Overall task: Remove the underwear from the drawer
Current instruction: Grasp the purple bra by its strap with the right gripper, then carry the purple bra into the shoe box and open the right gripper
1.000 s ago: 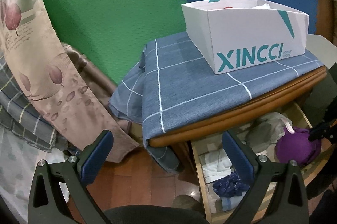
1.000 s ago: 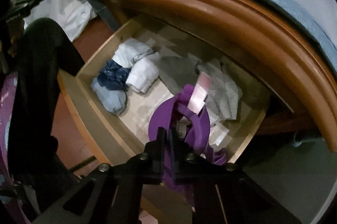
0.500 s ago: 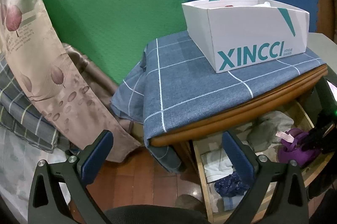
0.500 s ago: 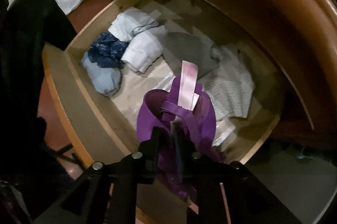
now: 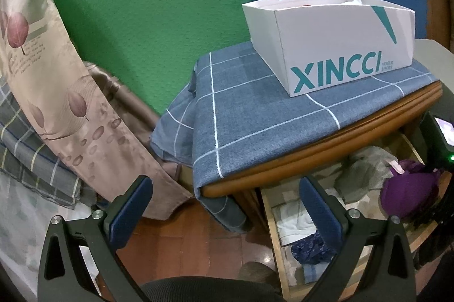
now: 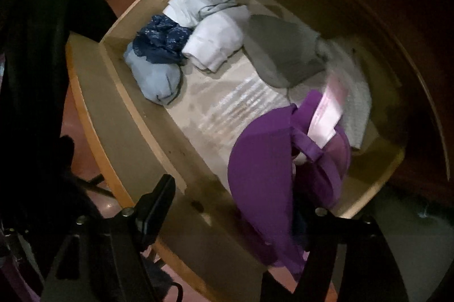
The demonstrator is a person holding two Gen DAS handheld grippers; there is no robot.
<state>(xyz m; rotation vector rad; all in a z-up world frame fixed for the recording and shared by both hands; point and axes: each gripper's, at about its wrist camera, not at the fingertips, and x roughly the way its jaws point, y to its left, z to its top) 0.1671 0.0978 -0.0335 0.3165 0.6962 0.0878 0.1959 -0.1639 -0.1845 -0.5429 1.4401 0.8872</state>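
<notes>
A purple bra (image 6: 272,168) with a pink tag lies at the right front of the open wooden drawer (image 6: 113,109); part of it drapes over the drawer's front edge between my right gripper's spread fingers. My right gripper (image 6: 238,202) is open just above it. The bra also shows in the left wrist view (image 5: 405,194). My left gripper (image 5: 224,208) is open and empty, held in the air left of the drawer (image 5: 269,219), above the floor.
The drawer also holds white rolls (image 6: 215,41), a dark blue lace piece (image 6: 161,38), a light blue roll (image 6: 156,80) and grey garments (image 6: 283,52). A white XINCCI shoebox (image 5: 332,41) sits on the blue checked cloth (image 5: 255,114) over the tabletop. Curtains hang left.
My right gripper was shut on the purple bra; it has opened and the bra has dropped onto the drawer's front right. The left gripper has barely moved.
</notes>
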